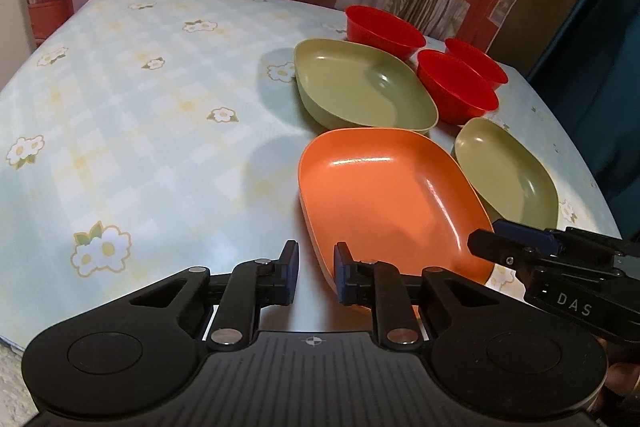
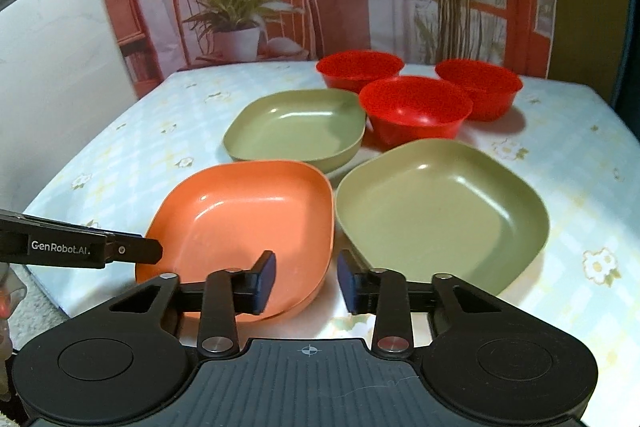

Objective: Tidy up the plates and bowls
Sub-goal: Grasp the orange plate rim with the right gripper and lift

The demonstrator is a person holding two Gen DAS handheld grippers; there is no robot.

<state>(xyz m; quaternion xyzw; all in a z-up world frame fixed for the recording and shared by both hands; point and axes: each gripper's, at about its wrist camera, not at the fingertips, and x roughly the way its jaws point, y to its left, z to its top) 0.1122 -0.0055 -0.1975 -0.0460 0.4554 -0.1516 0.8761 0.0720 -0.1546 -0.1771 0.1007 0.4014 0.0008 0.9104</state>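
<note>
Left wrist view looks down over the left gripper [image 1: 316,275], whose fingers stand a narrow gap apart with only tablecloth between them; the right-hand pad sits against the near left edge of the orange plate [image 1: 384,195], but nothing is pinched, so this gripper holds nothing. Taking that orange plate as the landmark, the table [image 1: 140,107] with its pale checked, flower-printed cloth spreads to its left and beyond it. Just behind the orange plate, almost touching its far rim, lies a green plate [image 1: 360,87]. A second green plate [image 1: 508,171] lies just to the orange plate's right, close beside it. Further back than the orange plate, past the first green plate, stand three red bowls: one [image 1: 380,31] at the far edge, one [image 1: 456,87] nearer and one [image 1: 476,65] behind and to its right, all upright and empty. The right gripper [image 1: 520,251] reaches in from the right, its tips near the orange plate's near right corner. From the right wrist view, the right gripper [image 2: 306,281] has its fingers apart as well, the left pad over the orange plate's [image 2: 240,227] near right rim and the right pad in front of the near green plate [image 2: 440,211]; no rim is clamped between them.
</note>
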